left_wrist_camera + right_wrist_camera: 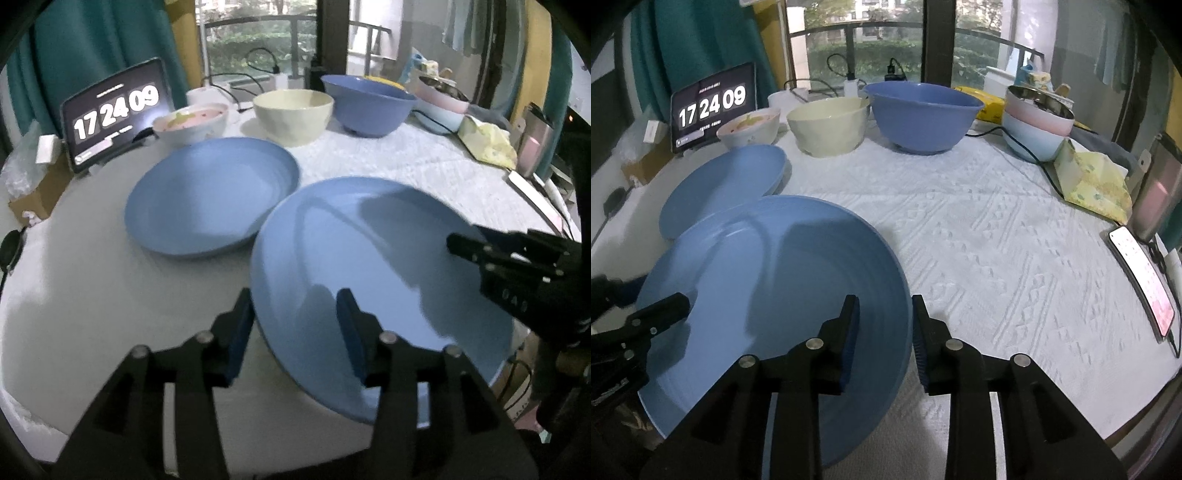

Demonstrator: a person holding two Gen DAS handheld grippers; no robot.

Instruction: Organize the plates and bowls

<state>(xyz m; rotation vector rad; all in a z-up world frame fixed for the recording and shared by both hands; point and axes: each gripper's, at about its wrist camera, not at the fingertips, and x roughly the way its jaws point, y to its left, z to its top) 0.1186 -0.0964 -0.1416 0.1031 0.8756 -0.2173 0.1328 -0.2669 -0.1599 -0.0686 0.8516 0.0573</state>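
Two blue plates lie on the white-clothed table (997,240). The near plate (369,240) (775,277) sticks out over the table's front edge. My left gripper (294,299) is open and straddles its left rim, one pad outside and one over the plate, neither pressing. My right gripper (885,301) is open astride the right rim, with a gap at the inner pad. The second plate (210,195) (727,181) sits just behind to the left. At the back stand a patterned white bowl (190,123), a cream bowl (291,118) and a large blue bowl (369,107).
Stacked pastel bowls (1034,125) holding utensils stand back right. A tablet clock (114,110) leans at the back left. A yellow pouch (1093,184), a tumbler (1156,192), a lit phone (1141,280) and cables line the right edge.
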